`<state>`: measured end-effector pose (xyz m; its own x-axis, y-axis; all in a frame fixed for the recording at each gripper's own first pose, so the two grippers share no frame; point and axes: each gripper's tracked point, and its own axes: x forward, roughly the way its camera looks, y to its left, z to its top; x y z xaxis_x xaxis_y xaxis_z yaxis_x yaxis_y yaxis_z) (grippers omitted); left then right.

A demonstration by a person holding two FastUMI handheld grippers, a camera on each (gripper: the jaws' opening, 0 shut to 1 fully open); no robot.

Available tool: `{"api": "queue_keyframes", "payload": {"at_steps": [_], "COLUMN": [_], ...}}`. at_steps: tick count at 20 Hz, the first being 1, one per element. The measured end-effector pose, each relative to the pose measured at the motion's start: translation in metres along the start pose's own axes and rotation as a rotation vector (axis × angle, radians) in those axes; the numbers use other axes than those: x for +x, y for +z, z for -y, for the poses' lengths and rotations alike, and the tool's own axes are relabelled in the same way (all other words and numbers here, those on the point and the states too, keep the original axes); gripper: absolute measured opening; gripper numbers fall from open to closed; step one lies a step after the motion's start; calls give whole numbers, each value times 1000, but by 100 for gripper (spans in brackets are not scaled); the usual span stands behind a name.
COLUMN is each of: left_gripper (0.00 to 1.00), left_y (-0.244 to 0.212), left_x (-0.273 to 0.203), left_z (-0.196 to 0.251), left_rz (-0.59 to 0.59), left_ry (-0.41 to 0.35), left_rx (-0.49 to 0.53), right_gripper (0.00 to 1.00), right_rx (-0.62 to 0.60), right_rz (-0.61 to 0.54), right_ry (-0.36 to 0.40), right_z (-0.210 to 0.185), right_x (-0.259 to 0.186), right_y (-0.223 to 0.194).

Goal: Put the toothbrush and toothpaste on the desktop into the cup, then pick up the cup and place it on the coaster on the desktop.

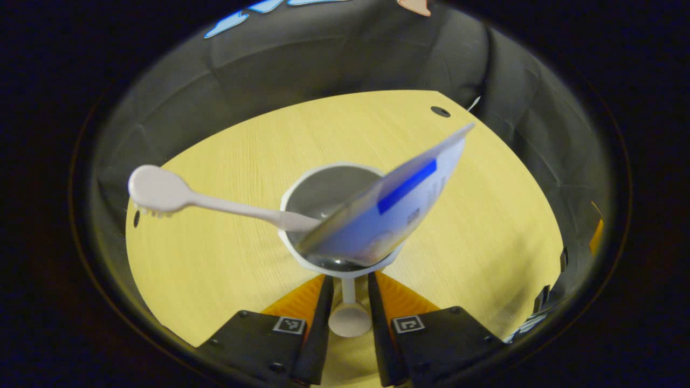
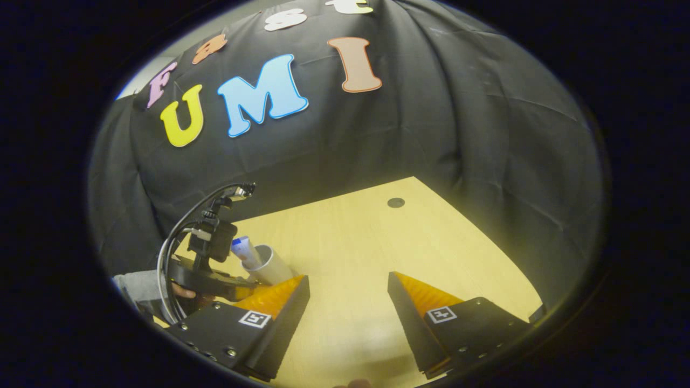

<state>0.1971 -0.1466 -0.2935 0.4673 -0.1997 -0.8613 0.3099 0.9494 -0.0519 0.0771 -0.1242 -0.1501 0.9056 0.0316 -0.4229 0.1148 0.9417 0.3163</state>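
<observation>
Cup [image 1: 340, 215]: white, with a side handle [image 1: 349, 315]; toothbrush [image 1: 215, 199] and toothpaste [image 1: 396, 202] both stowed inside.
- Position: over the pale wooden desktop [image 1: 226, 253], directly ahead of the left gripper [image 1: 348, 318]. Whether its base rests on the desktop or hangs just above it cannot be told from this steep angle.
- Toothbrush: white, handle end in the cup, bristled head leaning out over the rim to the left of the left gripper view.
- Toothpaste: blue and white tube, cap end down in the cup, flat crimped end slanting up and out to the right.
- Left gripper: fingers drawn in close on either side of the handle; appears clamped on it, contact not fully clear.
- Right gripper [image 2: 347, 307]: jaws spread wide, holding nothing, hovering over bare desktop well to the side. In its view the left gripper [image 2: 237, 288], the hand [image 2: 186, 291] holding it and the cup [image 2: 267, 267] sit at lower left.
- Step in hand: loading judged complete; cup is being taken or carried by its handle.
- Next move calls for: finding the coaster, keeping the cup level so the leaning contents stay in, and setting it down squarely.
</observation>
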Motion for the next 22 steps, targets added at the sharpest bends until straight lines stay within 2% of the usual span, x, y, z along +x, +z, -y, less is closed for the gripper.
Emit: {"api": "queue_keyframes", "payload": {"at_steps": [2,3,4,5,6,7,8,9,10,11,13,17,22], "left_gripper": [56,69,69,78,85,93,100,100,93,100,100,100,99], "left_y": [3,6,6,6,6,4,2,1,0,-1,-2,6,10], "left_x": [-7,-11,-18,-24,-34,-41,-51,-63,-76,-87,-111,-178,-244], "left_z": [1,3,5,8,8,9,8,6,3,1,-4,-19,-24], "left_rz": [28,49,66,80,92,111,130,150,174,202,273,494,749], "left_ry": [-4,-12,-20,-21,-17,-14,-8,5,18,31,52,120,159], "left_rx": [-7,-15,-22,-30,-40,-52,-60,-67,-73,-81,-105,-160,-227], "right_gripper": [89,89,89,94,89,89,94,89,89,89,89,89,89], "right_rx": [-3,-8,-14,-20,-25,-32,-42,-53,-65,-75,-94,-134,-174], "right_rz": [4,7,10,13,18,27,37,45,55,65,91,161,246], "right_ry": [11,16,20,27,36,44,51,60,69,79,101,141,187], "right_z": [-4,-8,-9,-12,-16,-19,-22,-27,-31,-36,-47,-72,-105], "right_x": [-2,-3,-5,-6,-9,-11,-13,-16,-19,-20,-26,-40,-63], "right_y": [1,1,2,2,4,6,9,10,13,17,25,48,70]}}
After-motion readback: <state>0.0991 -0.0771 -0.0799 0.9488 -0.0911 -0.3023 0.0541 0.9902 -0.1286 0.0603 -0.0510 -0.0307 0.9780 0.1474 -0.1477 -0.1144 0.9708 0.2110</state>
